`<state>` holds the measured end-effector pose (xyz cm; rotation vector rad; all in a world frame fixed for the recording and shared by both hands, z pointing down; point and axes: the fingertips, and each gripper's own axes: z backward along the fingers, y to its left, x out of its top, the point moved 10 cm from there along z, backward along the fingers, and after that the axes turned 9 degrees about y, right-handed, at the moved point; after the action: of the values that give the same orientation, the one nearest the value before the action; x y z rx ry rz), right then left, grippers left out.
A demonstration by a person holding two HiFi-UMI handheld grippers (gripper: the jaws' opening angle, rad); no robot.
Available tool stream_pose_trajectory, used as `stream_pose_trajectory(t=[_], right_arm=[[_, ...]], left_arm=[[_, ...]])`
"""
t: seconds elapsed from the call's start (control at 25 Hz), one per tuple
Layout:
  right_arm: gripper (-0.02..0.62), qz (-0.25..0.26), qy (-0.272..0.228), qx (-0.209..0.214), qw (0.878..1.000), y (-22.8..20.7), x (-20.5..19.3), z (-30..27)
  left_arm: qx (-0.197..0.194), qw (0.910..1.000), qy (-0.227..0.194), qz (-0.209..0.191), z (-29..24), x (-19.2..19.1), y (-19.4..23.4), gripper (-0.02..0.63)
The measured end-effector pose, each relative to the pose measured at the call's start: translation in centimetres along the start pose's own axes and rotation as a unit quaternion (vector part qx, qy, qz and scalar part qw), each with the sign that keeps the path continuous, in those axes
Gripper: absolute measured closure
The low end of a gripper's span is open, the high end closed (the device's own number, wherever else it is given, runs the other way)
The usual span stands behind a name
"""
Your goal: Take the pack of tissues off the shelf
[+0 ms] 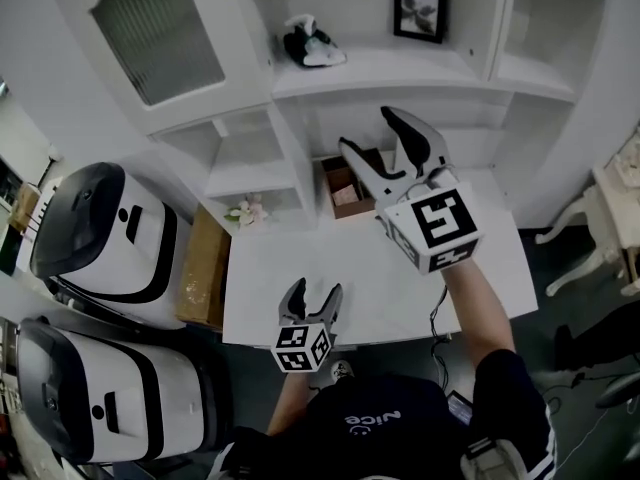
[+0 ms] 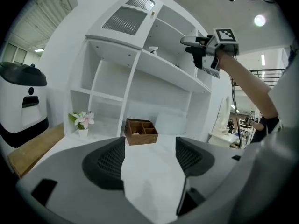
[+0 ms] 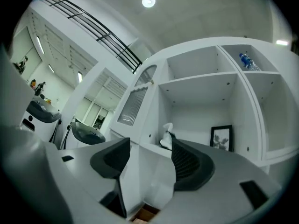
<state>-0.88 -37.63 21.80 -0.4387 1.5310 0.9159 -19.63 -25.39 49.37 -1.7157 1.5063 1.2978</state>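
The pack of tissues, black and white with a tissue sticking up, lies on the upper shelf of the white cabinet. My right gripper is raised in front of the shelves, below and to the right of the pack, open with nothing between its fingers. Seen from the right gripper view, the pack shows just beyond the open right gripper, near the right fingertip. My left gripper hovers low over the white table, open and empty. In the left gripper view it points at the lower shelves.
A wooden organizer sits at the back of the table, a small flower pot in a lower cubby. A framed picture stands right of the pack. Two white and black machines and a cardboard box stand at the left.
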Motion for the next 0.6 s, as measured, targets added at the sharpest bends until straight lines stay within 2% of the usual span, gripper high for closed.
stream_pose_trajectory(t=[0.2, 0.44, 0.6], right_arm=[[0.314, -0.01, 0.015, -0.003, 1.0, -1.7, 3.4, -5.2], [0.315, 0.001, 0.072, 0.001, 0.997, -3.4, 5.8, -11.5], [0.324, -0.015, 0.104, -0.004, 0.994, -4.8, 6.6, -15.0]], left_arm=[[0.014, 0.9999, 0.0, 0.002, 0.1, 0.4, 2.0, 0.279], [0.027, 0.9996, 0.006, 0.005, 0.0, 0.4, 3.8, 0.279], [0.041, 0.9991, 0.005, -0.012, 0.0, 0.8, 4.8, 0.278]])
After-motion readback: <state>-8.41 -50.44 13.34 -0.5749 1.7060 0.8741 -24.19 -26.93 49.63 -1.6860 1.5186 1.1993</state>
